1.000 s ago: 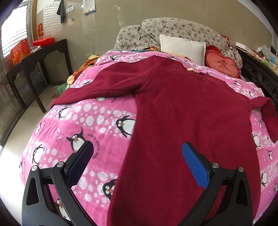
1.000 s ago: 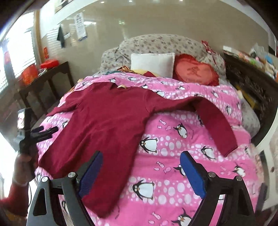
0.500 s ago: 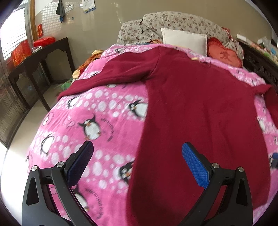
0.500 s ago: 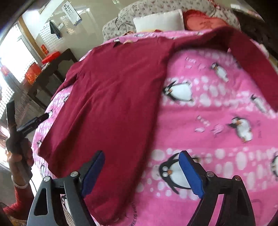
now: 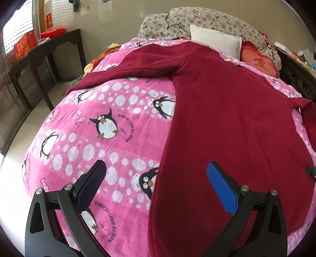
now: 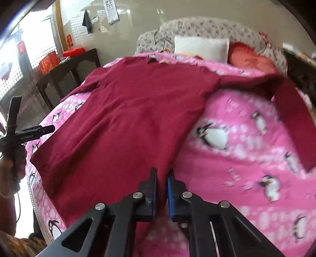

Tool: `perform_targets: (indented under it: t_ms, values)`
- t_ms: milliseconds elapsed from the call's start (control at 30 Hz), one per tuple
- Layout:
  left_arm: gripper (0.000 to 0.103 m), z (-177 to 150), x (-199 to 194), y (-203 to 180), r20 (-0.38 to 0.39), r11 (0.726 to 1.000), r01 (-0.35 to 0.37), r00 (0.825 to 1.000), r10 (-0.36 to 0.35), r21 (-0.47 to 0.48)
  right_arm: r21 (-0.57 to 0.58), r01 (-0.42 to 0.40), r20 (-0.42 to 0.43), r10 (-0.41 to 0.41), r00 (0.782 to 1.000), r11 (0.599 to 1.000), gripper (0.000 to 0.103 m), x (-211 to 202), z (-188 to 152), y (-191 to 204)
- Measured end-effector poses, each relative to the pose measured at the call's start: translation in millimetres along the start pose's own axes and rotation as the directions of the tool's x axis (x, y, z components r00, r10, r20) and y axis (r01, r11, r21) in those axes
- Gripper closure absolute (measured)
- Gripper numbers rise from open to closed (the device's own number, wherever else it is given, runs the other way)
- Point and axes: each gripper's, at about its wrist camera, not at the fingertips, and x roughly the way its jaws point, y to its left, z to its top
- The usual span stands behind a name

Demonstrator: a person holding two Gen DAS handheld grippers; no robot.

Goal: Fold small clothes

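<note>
A dark red top [image 5: 227, 118] lies spread flat on a pink penguin blanket [image 5: 110, 118] covering the bed, collar toward the white pillow [image 5: 215, 42], both sleeves extended sideways. The right hand-held gripper [image 6: 162, 189] is closed on the garment's lower right hem corner. The left hand-held gripper [image 5: 156, 187] stands wide open above the lower left hem edge, gripping nothing; a dark side table [image 5: 39, 57] stands left of the bed.

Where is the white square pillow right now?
In both wrist views the white square pillow sits at the head of the bed, against the grey floral bedding, left of the red heart-shaped cushion.
</note>
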Motion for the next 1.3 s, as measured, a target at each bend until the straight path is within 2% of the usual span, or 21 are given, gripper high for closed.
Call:
perform_targets:
  t_ms: [133,233,300,400,500,567,633,767,867,967,1067,1167,1300]
  values:
    - [0.001,-3,6,-2,-0.019,1.0,0.012,1.0,-0.012,-0.002,-0.011,0.059,-0.044,-0.059,0.997,0.998,0.095,8,-3,-6]
    - [0.001,-5,8,-1,-0.027,1.0,0.006,1.0,-0.006,0.0,0.028,0.017,-0.098,-0.014,0.995,0.999,0.093,17,-5,-13]
    - [0.001,-5,7,2,-0.02,1.0,-0.003,1.0,0.003,0.001,0.077,0.006,-0.068,-0.001,0.998,0.997,0.087,7,-2,-18]
    - [0.001,-6,6,5,-0.008,1.0,-0.016,1.0,0.016,-0.007,0.083,-0.004,-0.005,0.004,1.0,0.997,0.08,-14,8,-12]
    - [0.001,-6,8,8,-0.011,1.0,-0.017,1.0,0.017,-0.017,0.053,-0.062,0.018,0.061,0.998,0.997,0.077,-18,20,6]
    - [0.001,-7,9,9,-0.015,1.0,-0.016,1.0,0.015,-0.02,0.017,-0.107,-0.003,0.107,0.994,0.994,0.077,-8,28,22]
    - [0.001,-8,9,9,-0.016,1.0,-0.018,1.0,0.018,-0.021,-0.028,-0.118,-0.03,0.118,0.993,0.993,0.077,4,32,40]
    - [0.001,-10,11,13,-0.019,0.999,-0.028,0.999,0.028,-0.02,-0.107,-0.155,-0.095,0.145,0.985,0.982,0.077,37,43,79]
    - [0.001,-12,13,17,-0.025,0.999,-0.025,0.999,0.024,-0.032,-0.125,-0.175,-0.14,0.158,0.977,0.977,0.077,60,40,98]
    - [0.001,-16,19,20,-0.045,0.999,-0.019,0.999,0.018,-0.04,-0.152,-0.182,-0.245,0.141,0.959,0.972,0.076,90,28,116]
    - [0.001,-22,24,24,-0.071,0.999,-0.017,0.997,0.015,-0.033,-0.228,-0.149,-0.238,0.093,0.967,0.962,0.075,91,26,130]
    - [0.001,-20,20,30,-0.068,1.0,-0.005,0.998,0.003,-0.023,-0.197,-0.215,-0.257,0.161,0.953,0.956,0.075,87,45,133]
    - [0.001,0,10,52,-0.024,0.998,0.0,1.0,-0.001,-0.07,-0.256,-0.207,-0.213,0.154,0.965,0.944,0.073,92,72,157]
